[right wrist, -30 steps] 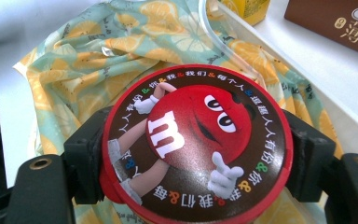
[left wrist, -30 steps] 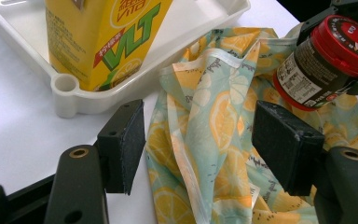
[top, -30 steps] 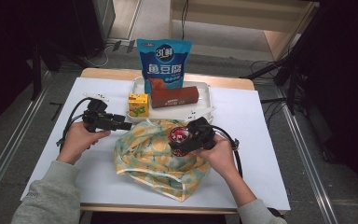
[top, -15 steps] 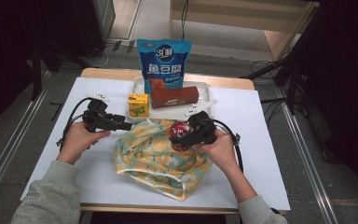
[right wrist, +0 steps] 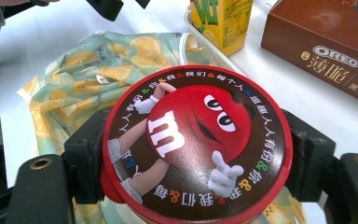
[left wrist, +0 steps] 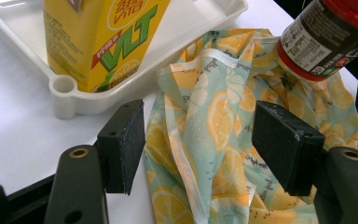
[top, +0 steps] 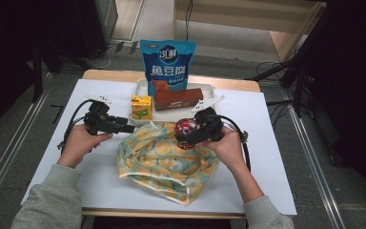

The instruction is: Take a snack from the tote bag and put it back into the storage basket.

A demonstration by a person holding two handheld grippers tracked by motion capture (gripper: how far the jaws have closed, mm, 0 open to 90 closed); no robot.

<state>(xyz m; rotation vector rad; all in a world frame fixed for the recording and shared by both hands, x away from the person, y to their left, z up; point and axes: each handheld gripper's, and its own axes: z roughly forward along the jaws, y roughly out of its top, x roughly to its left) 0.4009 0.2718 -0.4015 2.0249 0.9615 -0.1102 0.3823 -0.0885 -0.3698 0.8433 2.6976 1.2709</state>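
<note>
Near the middle of the white table [top: 100, 191], just in front of the tray, a round candy tub with a dark brown label and a red M&M's lid [top: 186, 133] is gripped by the right gripper [top: 198, 133], whose fingers are clamped on its two sides; the right gripper view looks straight onto the lid, with a black pad [right wrist: 86, 154] pressed against either edge. It is held tipped over the far right part of a soft cloth bag printed with yellow lemon slices on pale green [top: 164, 160], which lies crumpled on the table, so it looks as though the tub is meant to go into the bag. To the left, the left gripper [top: 126, 129] lies low at the bag's far left edge, its fingers [left wrist: 121, 144] spread apart on either side of the white-hemmed rim, probably placed there to pinch the hem and lift the mouth open. Beyond the bag, a white plastic tray [top: 209, 90] holds a yellow lemon-tea carton [top: 141, 106] at its left corner and a long brown Oreo box [top: 177, 98] beside it, with a tall blue snack pouch [top: 167, 62] standing behind them, all well clear of the grippers.
</note>
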